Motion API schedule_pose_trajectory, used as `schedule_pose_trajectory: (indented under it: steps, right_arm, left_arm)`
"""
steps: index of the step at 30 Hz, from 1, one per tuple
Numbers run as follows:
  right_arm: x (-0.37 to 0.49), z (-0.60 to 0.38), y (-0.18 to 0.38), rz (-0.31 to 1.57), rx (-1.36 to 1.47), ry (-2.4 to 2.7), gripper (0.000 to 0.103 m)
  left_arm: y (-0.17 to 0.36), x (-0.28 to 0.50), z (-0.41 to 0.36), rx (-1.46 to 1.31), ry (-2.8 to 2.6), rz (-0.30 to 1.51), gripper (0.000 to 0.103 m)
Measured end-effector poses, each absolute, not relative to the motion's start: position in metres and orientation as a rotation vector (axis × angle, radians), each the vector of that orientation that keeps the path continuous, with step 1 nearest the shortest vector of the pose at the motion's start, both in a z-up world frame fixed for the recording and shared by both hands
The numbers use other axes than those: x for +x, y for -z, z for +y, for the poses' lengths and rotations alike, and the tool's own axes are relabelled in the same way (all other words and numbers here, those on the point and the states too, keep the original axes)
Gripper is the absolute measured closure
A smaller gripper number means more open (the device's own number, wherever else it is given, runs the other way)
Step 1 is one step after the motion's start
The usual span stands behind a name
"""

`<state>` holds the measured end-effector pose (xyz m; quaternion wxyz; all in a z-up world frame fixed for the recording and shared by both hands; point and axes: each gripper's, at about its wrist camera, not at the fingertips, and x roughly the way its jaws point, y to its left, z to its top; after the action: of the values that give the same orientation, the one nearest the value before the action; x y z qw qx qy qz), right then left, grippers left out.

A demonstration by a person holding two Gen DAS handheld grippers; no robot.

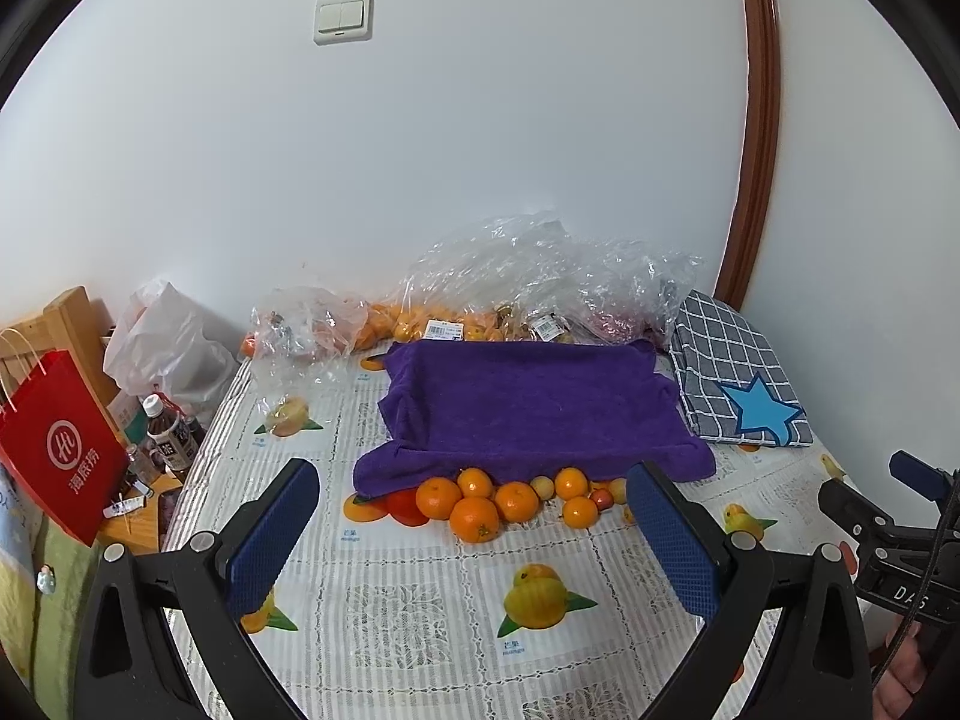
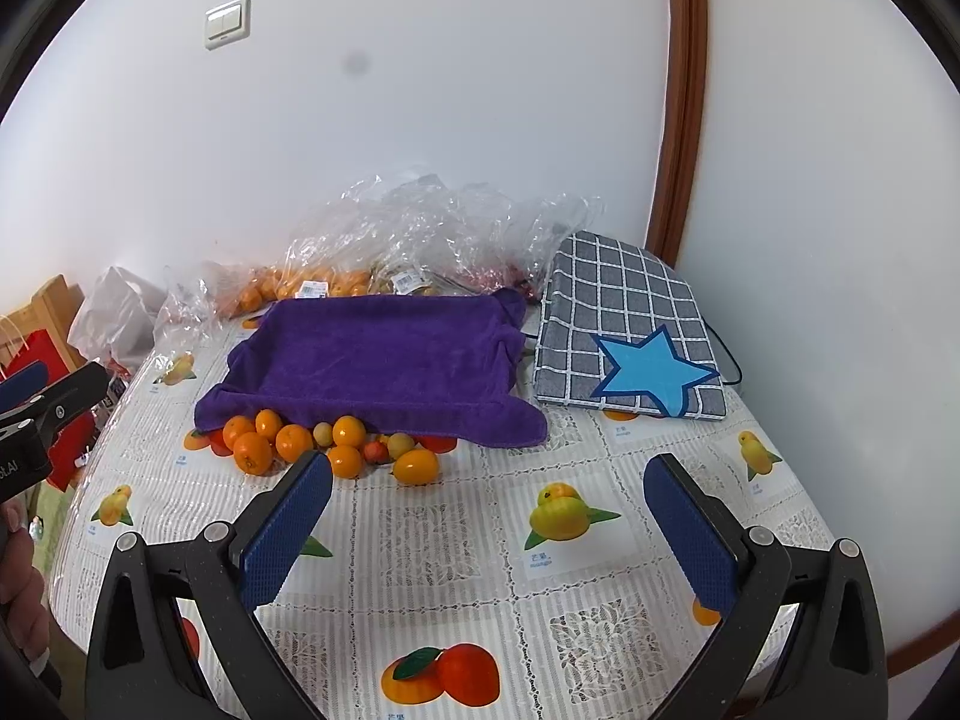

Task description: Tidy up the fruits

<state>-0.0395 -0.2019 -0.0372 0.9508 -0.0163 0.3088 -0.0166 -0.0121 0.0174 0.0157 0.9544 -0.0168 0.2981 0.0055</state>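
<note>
Left gripper fingers spread apart, nothing between; right gripper likewise apart, empty
Fruit pile on table just ahead of left gripper, ahead-left of right gripper
Purple towel covers pile's far part; fruit underneath hidden
More oranges in plastic bags beyond towel, count unclear
Checked cloth ahead-right

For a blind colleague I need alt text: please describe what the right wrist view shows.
A loose pile of oranges and smaller fruits lies on a fruit-print tablecloth at the near edge of a purple towel. The open right claw hovers before it, holding nothing. Behind are clear plastic bags, with a checked cushion to the right.
</note>
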Motion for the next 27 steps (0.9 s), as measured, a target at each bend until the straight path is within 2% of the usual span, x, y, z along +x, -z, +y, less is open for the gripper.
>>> schedule_pose_trajectory:
  steps: [27]
  right_arm:
    - [-0.0396, -0.2013, 0.0395, 0.624, -0.035, 0.038, 0.000]
  left_arm:
    - [-0.0151, -0.0152, 0.0166, -0.036, -0.008, 0.599, 0.000]
